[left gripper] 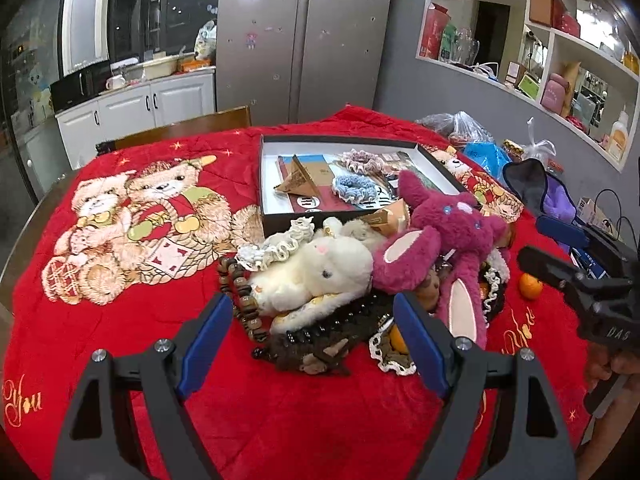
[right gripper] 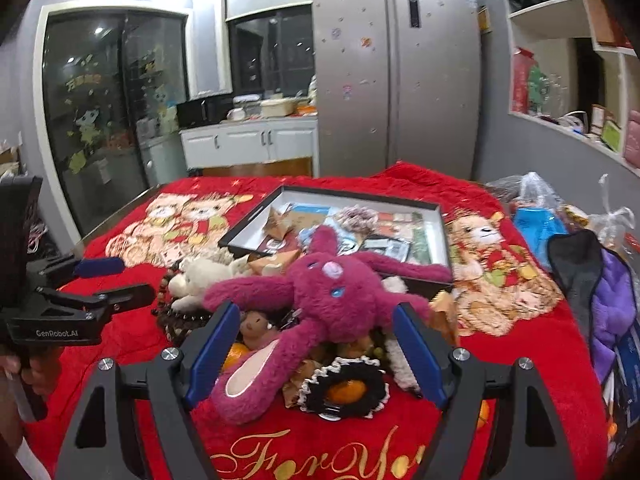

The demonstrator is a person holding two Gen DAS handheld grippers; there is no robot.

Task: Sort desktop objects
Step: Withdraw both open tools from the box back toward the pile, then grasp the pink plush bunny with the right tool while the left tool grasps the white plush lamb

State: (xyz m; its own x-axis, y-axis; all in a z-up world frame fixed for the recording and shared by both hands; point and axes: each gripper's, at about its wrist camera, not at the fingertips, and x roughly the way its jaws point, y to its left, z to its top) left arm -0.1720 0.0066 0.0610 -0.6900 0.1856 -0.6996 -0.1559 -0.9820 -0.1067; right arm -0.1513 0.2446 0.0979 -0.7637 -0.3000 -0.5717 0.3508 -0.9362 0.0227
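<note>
A: What's piled on the tabletop?

B: A quilted red blanket with embroidered teddy bears (left gripper: 144, 216) covers it. In the middle lies a heap of soft things: a fuzzy magenta plush rabbit with long floppy ears (right gripper: 332, 300) sprawls on top, one arm reaching over the edge of the shallow black-rimmed cardboard box (left gripper: 272, 148) behind it. Beside it lies a fluffy cream-white plush rabbit (left gripper: 316, 276) on its side.

A: Anything harder in there?

B: A string of round brown wooden beads (left gripper: 240, 296) curls along the white rabbit's left side, and a black crocheted ring with a white lace edge (right gripper: 344, 388) sits at the near side of the heap with a small orange fruit (right gripper: 346, 390) in its centre. Inside the box are a knitted blue scrunchie (left gripper: 354, 188), a frilly pinkish one (left gripper: 360, 158) and a folded tan paper pyramid (left gripper: 298, 178).

A: And the grippers?

B: The left hand-held gripper (left gripper: 316, 344) is spread wide above the near edge of the heap, gripping nothing. The right hand-held gripper (right gripper: 316, 352) is likewise released, its blue-padded fingers (right gripper: 212, 348) flanking the magenta rabbit without touching it.
</note>
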